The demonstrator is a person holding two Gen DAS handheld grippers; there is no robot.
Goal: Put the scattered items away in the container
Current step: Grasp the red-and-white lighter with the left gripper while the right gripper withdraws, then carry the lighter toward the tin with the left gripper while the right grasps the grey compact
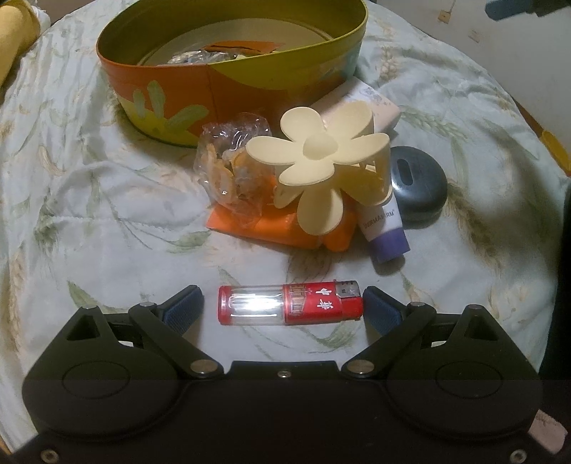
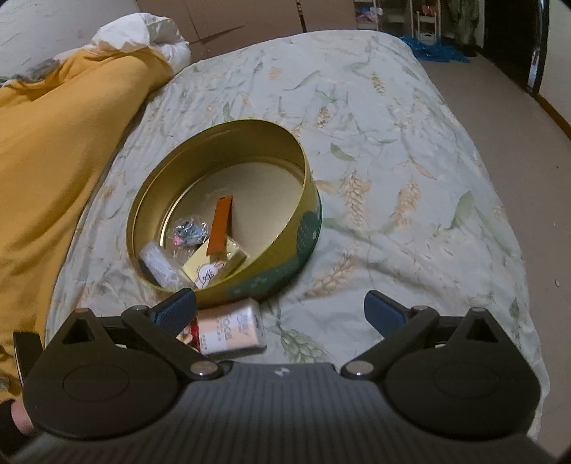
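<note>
In the left wrist view a red lighter (image 1: 291, 303) lies sideways on the bedspread between the fingers of my open left gripper (image 1: 283, 307); the pads stand just off its ends. Beyond it lie a cream flower hair clip (image 1: 321, 160), an orange packet (image 1: 285, 223), a clear crinkled wrapper (image 1: 228, 167), a purple-capped tube (image 1: 387, 232), a dark round case (image 1: 419, 178) and a pale pink packet (image 1: 371, 103). The round tin (image 1: 214, 85) stands behind them. In the right wrist view my right gripper (image 2: 280, 312) is open and empty, above the tin (image 2: 285, 250), which holds several small items. The pink packet (image 2: 232, 332) lies by its left finger.
A yellow blanket (image 2: 64, 153) and white pillow (image 2: 139, 32) lie left of the tin. The bed's edge drops to the floor (image 2: 499, 92) on the right. Bare floral bedspread (image 2: 410, 178) spreads right of the tin.
</note>
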